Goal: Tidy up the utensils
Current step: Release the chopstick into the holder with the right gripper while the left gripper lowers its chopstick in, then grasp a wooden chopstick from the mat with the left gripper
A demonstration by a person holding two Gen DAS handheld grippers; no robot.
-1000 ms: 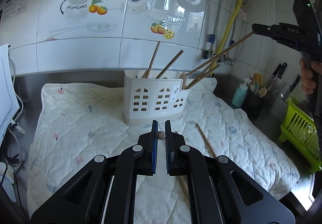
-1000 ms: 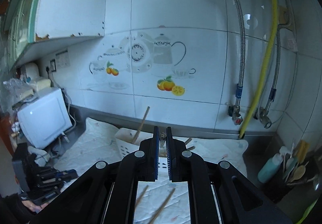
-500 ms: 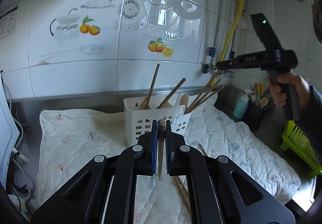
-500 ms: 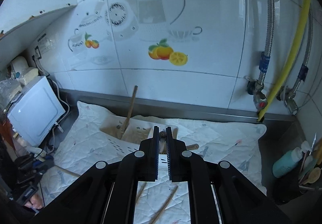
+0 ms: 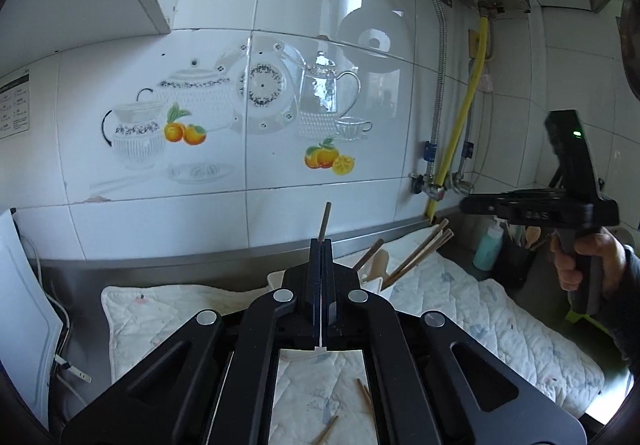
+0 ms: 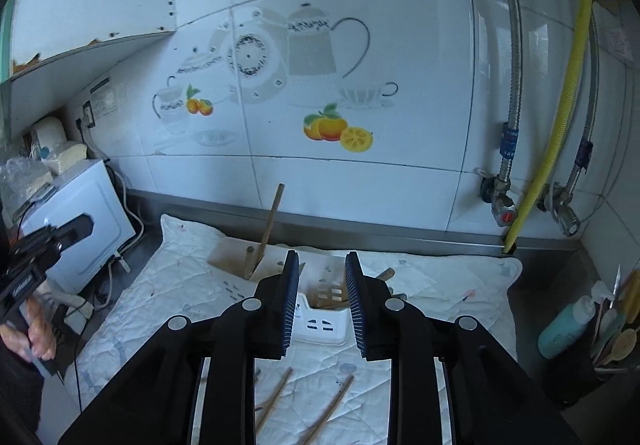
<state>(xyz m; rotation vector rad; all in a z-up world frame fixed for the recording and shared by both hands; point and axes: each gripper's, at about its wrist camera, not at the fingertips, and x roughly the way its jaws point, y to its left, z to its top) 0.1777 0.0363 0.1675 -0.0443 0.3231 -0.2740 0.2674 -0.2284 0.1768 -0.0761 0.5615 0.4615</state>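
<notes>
White wall tiles printed with teapots and oranges back a tabletop spread with a quilted cloth [image 6: 420, 285]. On it stands a white utensil holder [image 6: 320, 321] with chopsticks leaning inside. The left gripper [image 5: 321, 245] has its jaws pressed together, pinching one chopstick [image 5: 325, 221] upright; only its view shows that grip. The right gripper [image 6: 320, 269] hovers above the holder, jaws spread; only its view looks down into the holder and shows two loose chopsticks [image 6: 332, 409] on the cloth.
</notes>
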